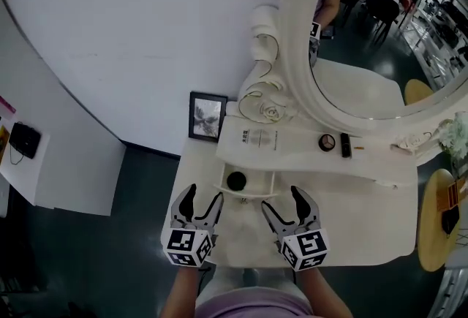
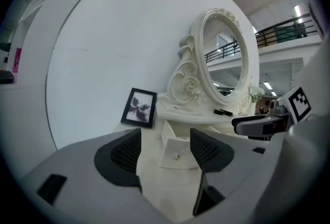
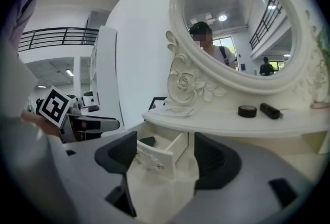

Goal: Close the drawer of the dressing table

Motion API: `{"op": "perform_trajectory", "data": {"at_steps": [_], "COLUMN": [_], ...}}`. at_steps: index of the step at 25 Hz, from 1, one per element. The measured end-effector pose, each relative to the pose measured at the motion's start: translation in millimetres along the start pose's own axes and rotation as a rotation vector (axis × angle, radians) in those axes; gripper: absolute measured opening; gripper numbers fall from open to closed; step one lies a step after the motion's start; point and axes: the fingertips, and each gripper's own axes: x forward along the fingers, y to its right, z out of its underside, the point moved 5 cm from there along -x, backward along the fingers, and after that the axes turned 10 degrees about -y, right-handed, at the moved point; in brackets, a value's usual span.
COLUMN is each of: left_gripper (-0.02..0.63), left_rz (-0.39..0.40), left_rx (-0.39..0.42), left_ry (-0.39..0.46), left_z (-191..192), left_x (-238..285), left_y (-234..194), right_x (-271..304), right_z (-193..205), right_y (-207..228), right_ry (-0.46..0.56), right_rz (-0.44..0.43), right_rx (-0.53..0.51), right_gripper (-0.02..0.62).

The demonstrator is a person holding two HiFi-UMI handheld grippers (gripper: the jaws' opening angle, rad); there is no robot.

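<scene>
The white dressing table has a small drawer pulled out under its raised shelf. A round black thing lies inside it. The drawer's white front with a small knob shows in the left gripper view and in the right gripper view. My left gripper hovers over the tabletop just left of the drawer, open, nothing between its fingers. My right gripper is just right of the drawer, also open and empty, with the drawer's front seen between its pads. Neither gripper touches the drawer.
An oval mirror in a carved white frame stands at the back. On the shelf lie a white card, a round black compact and a black tube. A framed picture leans at the back left. A round wooden stool stands right.
</scene>
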Motion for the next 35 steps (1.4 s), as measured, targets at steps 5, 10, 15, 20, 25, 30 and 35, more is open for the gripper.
{"op": "perform_trajectory", "data": {"at_steps": [5,10,15,20,25,30,35], "left_gripper": [0.29,0.289,0.29,0.281,0.264,0.239,0.232], "left_rz": [0.07,0.126,0.164,0.169,0.172,0.174,0.185], "left_rx": [0.053,0.124,0.177,0.191,0.195,0.2,0.215], "left_ry": [-0.061,-0.119,-0.154,-0.163,-0.177,-0.179,-0.185], "left_z": [9,17,22,23,27,27,26], "left_x": [13,21,26,31,35,38,41], "left_y": [0,5,9,7,3,3,3], "right_x": [4,7,10,16,25,32,34], "right_z": [12,27,36,41,43,42,42], "right_y": [-2,-6,-6,-3,-1,-1,-3], "right_ry": [-0.015,-0.054,-0.082,-0.097,-0.119,-0.132,-0.138], "right_rz": [0.048,0.078,0.087,0.076,0.065,0.077,0.078], "right_rx": [0.036,0.063,0.081,0.089,0.079,0.059,0.029], "right_gripper": [0.354,0.353,0.335,0.281,0.231,0.196,0.19]}}
